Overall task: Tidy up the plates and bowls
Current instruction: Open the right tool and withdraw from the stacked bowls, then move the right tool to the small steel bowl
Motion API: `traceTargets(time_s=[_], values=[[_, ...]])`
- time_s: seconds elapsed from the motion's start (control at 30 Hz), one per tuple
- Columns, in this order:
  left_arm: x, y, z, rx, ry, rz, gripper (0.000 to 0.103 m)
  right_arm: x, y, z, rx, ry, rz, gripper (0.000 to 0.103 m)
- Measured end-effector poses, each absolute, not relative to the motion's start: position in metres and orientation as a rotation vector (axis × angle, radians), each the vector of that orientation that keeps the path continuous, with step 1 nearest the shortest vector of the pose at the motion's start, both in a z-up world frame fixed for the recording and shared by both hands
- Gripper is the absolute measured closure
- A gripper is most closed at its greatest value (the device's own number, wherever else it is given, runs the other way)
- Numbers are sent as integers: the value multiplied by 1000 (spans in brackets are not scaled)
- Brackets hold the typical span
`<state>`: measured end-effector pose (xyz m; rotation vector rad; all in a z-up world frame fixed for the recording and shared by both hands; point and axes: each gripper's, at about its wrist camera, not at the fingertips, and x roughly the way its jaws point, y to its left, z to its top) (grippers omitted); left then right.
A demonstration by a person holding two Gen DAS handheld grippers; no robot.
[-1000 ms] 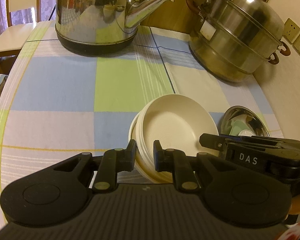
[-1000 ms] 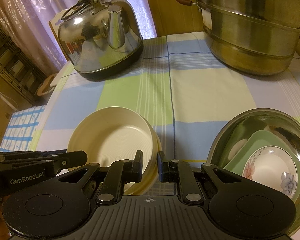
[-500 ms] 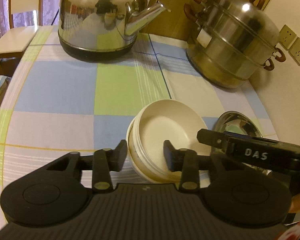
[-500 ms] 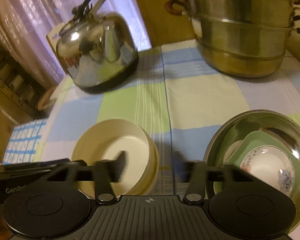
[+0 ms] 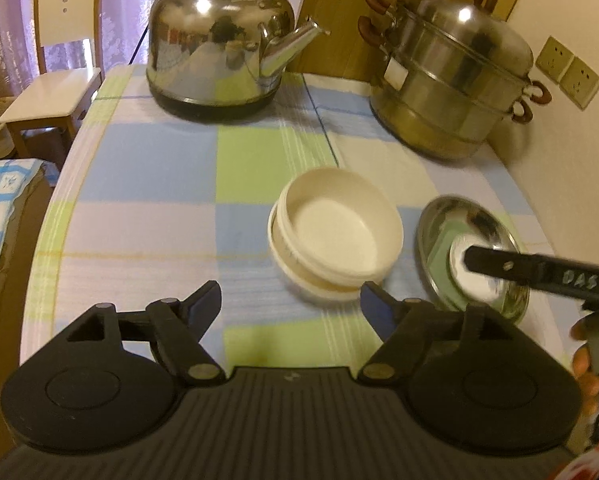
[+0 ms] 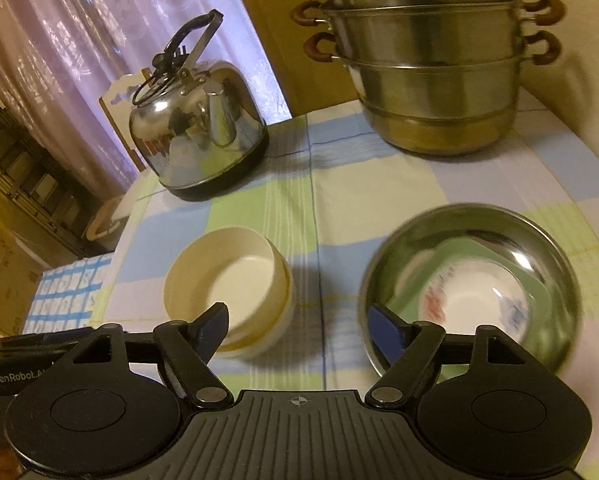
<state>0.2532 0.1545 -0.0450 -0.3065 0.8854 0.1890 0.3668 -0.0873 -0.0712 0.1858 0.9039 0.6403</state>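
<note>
— Cream bowls sit nested on the checked tablecloth, one inside another; why the stack?
— Likely to gather same-shaped pieces together. Both claws have just been opening: the left gripper and right gripper stand wide with nothing between the jaws, the stack apart from them.
— And beside it?
— A steel basin holding a green plate and a floral dish. Kettle and steamer pot stand well behind.

You see a steel kettle and a stacked steamer pot at the counter's far edge. A white chair stands beyond the checked tablecloth.
</note>
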Motion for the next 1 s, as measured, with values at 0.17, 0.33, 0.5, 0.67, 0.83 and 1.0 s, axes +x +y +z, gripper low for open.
traceTargets(time_s=[0.17, 0.33, 0.5, 0.67, 0.83, 1.0], values=[[227, 142, -50, -316, 909, 206, 28, 344, -112, -73, 179, 920, 635, 23], [203, 125, -55, -331, 935, 213, 28, 319, -131, -81, 138, 959, 648, 23], [187, 105, -62, -342, 968, 218, 28, 298, -144, -90, 90, 993, 672, 23], [174, 83, -67, -361, 991, 223, 28, 279, -155, -100, 52, 1025, 710, 23], [162, 62, -75, -379, 1011, 232, 28, 266, -167, -107, 28, 1050, 742, 23], [153, 45, -82, -396, 1029, 247, 28, 260, -177, -112, 0, 1061, 765, 23]])
